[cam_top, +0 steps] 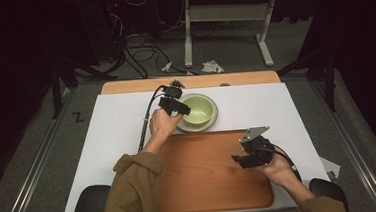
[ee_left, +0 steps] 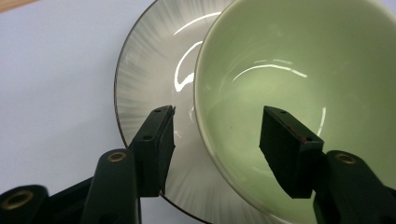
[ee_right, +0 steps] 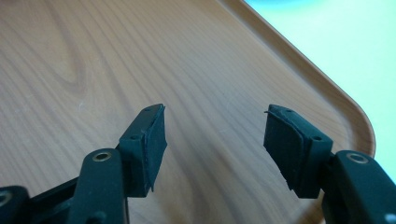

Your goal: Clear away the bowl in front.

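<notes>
bowl cropped — right, plate half-hidden

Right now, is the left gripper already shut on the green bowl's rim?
No: the left gripper is open, its jaws straddling the rim of the green bowl, one over the plate, one inside the bowl.

The high view looks forward and down from above the person's near side, taking in the whole table and the floor beyond it. The left gripper view rides on the left hand-held gripper and looks from very close onto the green bowl and its plate, which the high view shows at the table's far middle. The right gripper view looks closely down on the wooden tray, seen near in the high view.
</notes>
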A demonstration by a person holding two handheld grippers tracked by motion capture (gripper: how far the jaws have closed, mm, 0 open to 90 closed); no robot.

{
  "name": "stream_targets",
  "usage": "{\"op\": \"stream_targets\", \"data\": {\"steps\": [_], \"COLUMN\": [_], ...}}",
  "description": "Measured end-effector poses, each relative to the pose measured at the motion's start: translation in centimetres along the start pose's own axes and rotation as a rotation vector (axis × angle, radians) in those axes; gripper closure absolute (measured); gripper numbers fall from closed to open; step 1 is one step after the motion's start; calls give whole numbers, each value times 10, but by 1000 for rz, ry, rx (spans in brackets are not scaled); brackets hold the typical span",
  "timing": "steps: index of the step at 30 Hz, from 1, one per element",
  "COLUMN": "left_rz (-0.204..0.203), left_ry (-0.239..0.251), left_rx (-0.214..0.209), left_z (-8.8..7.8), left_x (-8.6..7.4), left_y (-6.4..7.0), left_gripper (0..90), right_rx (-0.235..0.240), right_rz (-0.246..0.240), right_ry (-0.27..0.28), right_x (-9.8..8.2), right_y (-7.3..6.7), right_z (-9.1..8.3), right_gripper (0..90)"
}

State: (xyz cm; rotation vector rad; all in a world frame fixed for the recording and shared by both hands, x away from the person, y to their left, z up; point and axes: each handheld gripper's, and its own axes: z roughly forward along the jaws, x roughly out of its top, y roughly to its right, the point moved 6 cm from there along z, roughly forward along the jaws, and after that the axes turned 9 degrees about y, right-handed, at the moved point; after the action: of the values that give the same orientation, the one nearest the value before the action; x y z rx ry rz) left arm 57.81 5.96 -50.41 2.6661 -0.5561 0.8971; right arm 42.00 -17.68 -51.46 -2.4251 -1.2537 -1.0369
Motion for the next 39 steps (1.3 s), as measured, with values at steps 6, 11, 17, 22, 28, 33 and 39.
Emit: {"op": "stream_targets", "data": {"steps": [6,11,17,22,28,33,39], "left_rz": [-28,-70,-89,-109,-129,-159,-172], "left_ry": [-24,-24,-23,-21,-18,1,28], "left_rx": [-12,-25,-33,-30,-20,-44,-63], "left_z": [7,12,16,15,16,15,11], "left_x": [-3,-4,-4,-4,-3,-2,1], "left_y": [1,0,1,-3,-6,-6,-4], "left_gripper": [503,556,636,740,783,835,832], "right_rx": [-1,-1,1,0,3,3,3], "right_rz": [-8,-7,-6,-9,-11,-12,-15], "right_ry": [-1,3,4,3,0,3,3], "right_x": [0,0,0,1,0,0,0], "right_y": [-1,-1,-2,-2,-2,-2,-2], "right_z": [1,0,0,0,1,0,0], "right_gripper": [391,391,391,391,390,390,389]}}
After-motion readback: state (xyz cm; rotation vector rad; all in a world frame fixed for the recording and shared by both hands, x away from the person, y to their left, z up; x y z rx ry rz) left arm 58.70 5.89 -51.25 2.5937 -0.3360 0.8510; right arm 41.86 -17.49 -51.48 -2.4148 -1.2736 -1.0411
